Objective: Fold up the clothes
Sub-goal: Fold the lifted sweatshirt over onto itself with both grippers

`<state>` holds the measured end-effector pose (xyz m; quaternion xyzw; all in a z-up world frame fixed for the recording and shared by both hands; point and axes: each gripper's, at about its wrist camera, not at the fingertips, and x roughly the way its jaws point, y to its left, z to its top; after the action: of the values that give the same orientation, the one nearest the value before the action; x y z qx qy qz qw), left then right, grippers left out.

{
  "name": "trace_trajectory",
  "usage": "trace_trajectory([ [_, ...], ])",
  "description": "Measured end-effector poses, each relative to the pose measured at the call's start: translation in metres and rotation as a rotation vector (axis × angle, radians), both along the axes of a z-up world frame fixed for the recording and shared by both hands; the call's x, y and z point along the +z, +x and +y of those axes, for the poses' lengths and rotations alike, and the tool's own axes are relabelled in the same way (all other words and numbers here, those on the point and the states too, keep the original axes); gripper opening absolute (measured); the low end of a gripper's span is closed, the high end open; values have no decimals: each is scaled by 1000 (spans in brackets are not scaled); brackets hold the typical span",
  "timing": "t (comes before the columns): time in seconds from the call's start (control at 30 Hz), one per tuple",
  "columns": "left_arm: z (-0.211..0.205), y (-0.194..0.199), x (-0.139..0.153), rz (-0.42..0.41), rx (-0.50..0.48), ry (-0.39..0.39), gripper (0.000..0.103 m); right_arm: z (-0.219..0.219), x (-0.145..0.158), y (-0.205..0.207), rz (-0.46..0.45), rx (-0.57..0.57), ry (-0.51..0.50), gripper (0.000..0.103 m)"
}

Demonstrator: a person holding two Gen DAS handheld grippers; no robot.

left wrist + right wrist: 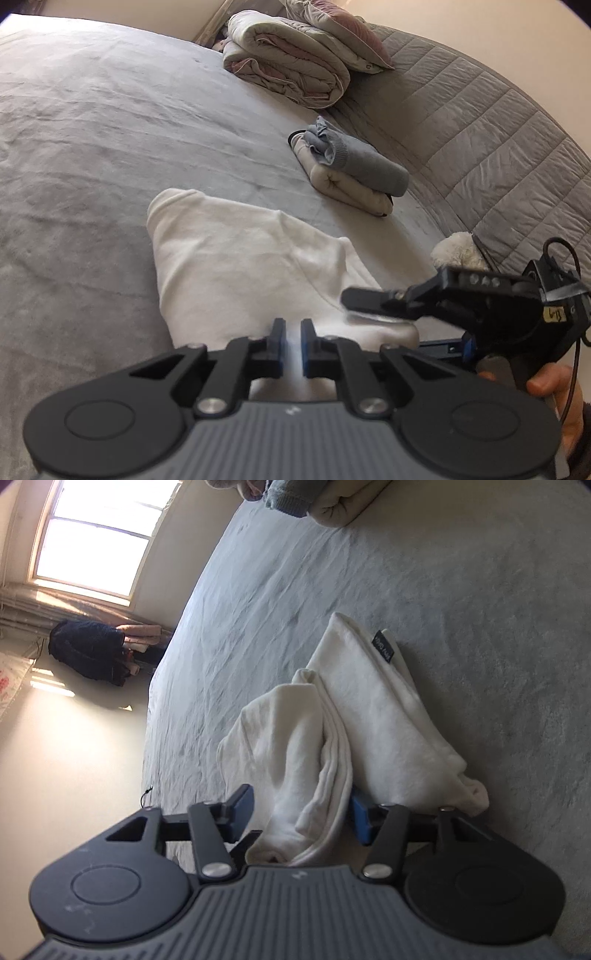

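**Two grips on the white garment, mid-fold on the bed**

While both tools are at the near edge of the white garment [236, 266], the step in hand looks like a fold of that edge away over the rest of the cloth, and doing it well depends mostly on the two hands working as one. The garment lies on the grey bed [92, 147], already doubled lengthwise, with a black label [384, 646] showing at its far end. My judgement is that the near edge should be lifted only enough to clear the layers beneath, carried level and parallel, and laid down square so that the edges meet; a pull from one side alone would skew the cloth or drag the lower layer along the sheet.

The left tool [293, 345] has its blue pads drawn almost together, with a thin ridge of white cloth pinched between them, so it is closed on the garment. The right tool [301, 812] stands partly open around a thick bunched roll of the same cloth. Its right pad lies against the fabric, while the left pad seems to stand just clear of it, so I would not call this grip firm. It would be wise to close it fully before lifting, since a loose bundle could slip out halfway.

Beyond, a folded stack of clothes [354, 170] sits near the quilted headboard [480, 122], well apart from the work.
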<state>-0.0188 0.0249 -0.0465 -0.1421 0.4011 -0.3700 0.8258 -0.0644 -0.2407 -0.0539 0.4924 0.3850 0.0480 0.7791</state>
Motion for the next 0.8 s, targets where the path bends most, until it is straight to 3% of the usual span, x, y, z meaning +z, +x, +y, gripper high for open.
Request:
trace_trajectory([
  [0.17, 5, -3, 9, -82, 38, -34, 8, 8, 7, 0, -80, 24, -92, 29],
  [0.4, 12, -8, 21, -198, 83, -92, 8, 2, 28, -7, -242, 44, -130, 25],
  [0.63, 0, -13, 17, -215, 33, -81, 8, -25, 26, -10, -265, 9, -140, 24],
  [0.8, -15, -17, 6, -202, -37, -53, 8, -40, 12, -11, -214, 12, -158, 24],
])
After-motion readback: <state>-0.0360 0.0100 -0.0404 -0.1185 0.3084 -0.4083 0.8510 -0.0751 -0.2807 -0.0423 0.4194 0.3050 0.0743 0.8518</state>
